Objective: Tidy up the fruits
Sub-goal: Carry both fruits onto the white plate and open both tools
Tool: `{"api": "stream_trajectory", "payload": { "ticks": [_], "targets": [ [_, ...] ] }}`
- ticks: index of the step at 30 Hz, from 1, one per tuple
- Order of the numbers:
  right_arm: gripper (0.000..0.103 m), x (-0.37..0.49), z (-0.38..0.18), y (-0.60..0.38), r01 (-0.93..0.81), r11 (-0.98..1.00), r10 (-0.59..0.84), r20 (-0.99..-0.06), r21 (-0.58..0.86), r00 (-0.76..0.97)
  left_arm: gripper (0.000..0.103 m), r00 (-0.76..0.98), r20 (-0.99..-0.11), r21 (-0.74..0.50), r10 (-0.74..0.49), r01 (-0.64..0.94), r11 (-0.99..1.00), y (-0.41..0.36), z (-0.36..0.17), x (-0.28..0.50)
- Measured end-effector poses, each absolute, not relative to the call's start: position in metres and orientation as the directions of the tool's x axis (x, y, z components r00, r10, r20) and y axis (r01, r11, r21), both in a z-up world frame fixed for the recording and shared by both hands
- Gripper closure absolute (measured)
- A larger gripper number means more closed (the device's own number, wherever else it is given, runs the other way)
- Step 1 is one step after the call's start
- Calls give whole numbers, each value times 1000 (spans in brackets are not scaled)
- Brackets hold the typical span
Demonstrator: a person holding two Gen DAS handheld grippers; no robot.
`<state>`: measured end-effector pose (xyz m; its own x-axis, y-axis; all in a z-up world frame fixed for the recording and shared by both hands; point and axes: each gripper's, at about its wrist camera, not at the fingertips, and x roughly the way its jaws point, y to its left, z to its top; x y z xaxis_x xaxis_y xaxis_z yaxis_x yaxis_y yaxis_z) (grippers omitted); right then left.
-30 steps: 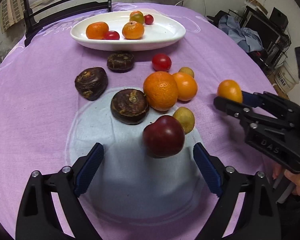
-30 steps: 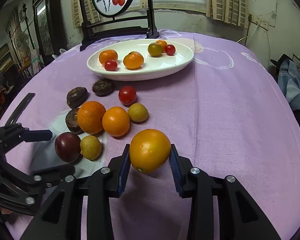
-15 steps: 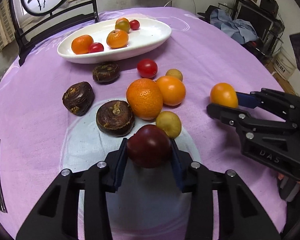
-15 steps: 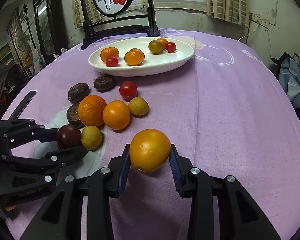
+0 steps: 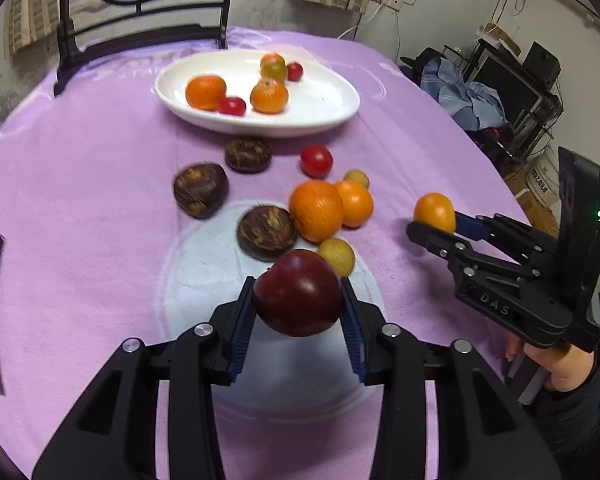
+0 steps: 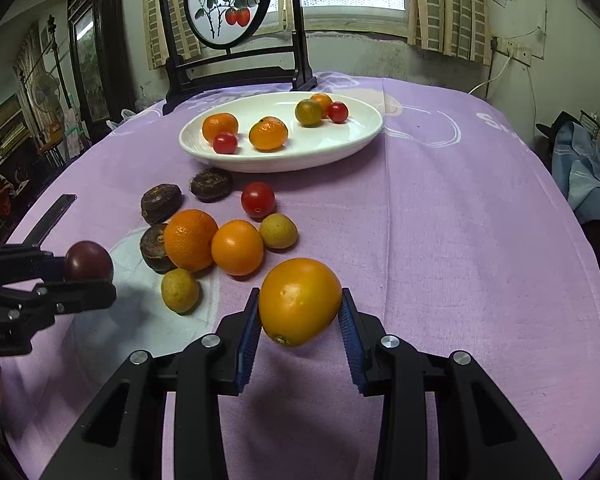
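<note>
My left gripper is shut on a dark red plum and holds it above the purple cloth; it also shows in the right wrist view. My right gripper is shut on an orange, held above the cloth to the right of the loose fruit. A white oval plate at the back holds several small oranges and cherry tomatoes. Loose on the cloth lie two oranges, a red tomato, two yellowish longans and three dark brown water chestnuts.
A black wooden stand with a round painted panel stands behind the plate. A dark flat bar lies at the cloth's left edge. The table's right edge drops off toward clutter and clothes.
My left gripper closed on the dark red plum and lifted it off the cloth. My right gripper kept its hold on the orange and rose slightly.
</note>
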<state>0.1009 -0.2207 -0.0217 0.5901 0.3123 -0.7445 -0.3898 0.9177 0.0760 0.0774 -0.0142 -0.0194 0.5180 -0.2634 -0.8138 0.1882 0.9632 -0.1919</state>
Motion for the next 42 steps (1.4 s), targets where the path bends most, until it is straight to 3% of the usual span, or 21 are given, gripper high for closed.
{"api": "stream_trajectory", "payload": {
  "ticks": [15, 20, 30, 35, 40, 42],
  "targets": [
    [65, 151, 34, -190, -467, 879, 401, -680, 97, 614, 63, 581, -777, -170, -243, 177, 969, 1, 26, 169],
    [65, 185, 30, -176, -471, 879, 384, -691, 71, 613, 63, 558, -791, -218, -250, 125, 968, 11, 17, 219],
    [64, 245, 0, -159, -455, 887, 350, -751, 74, 560, 63, 523, -831, -146, -190, 123, 982, -8, -8, 287],
    [59, 242, -2, -157, -462, 884, 350, -750, 68, 561, 24, 615, -775, -88, -145, 123, 989, -17, 1, 280],
    [57, 224, 6, -164, -461, 886, 345, -741, 54, 576, 22, 629, -768, -60, -118, 114, 992, -14, 11, 259],
    [50, 214, 9, -170, -457, 887, 347, -735, 57, 582, 18, 625, -775, -42, -96, 101, 994, -11, 12, 250]
  ]
}}
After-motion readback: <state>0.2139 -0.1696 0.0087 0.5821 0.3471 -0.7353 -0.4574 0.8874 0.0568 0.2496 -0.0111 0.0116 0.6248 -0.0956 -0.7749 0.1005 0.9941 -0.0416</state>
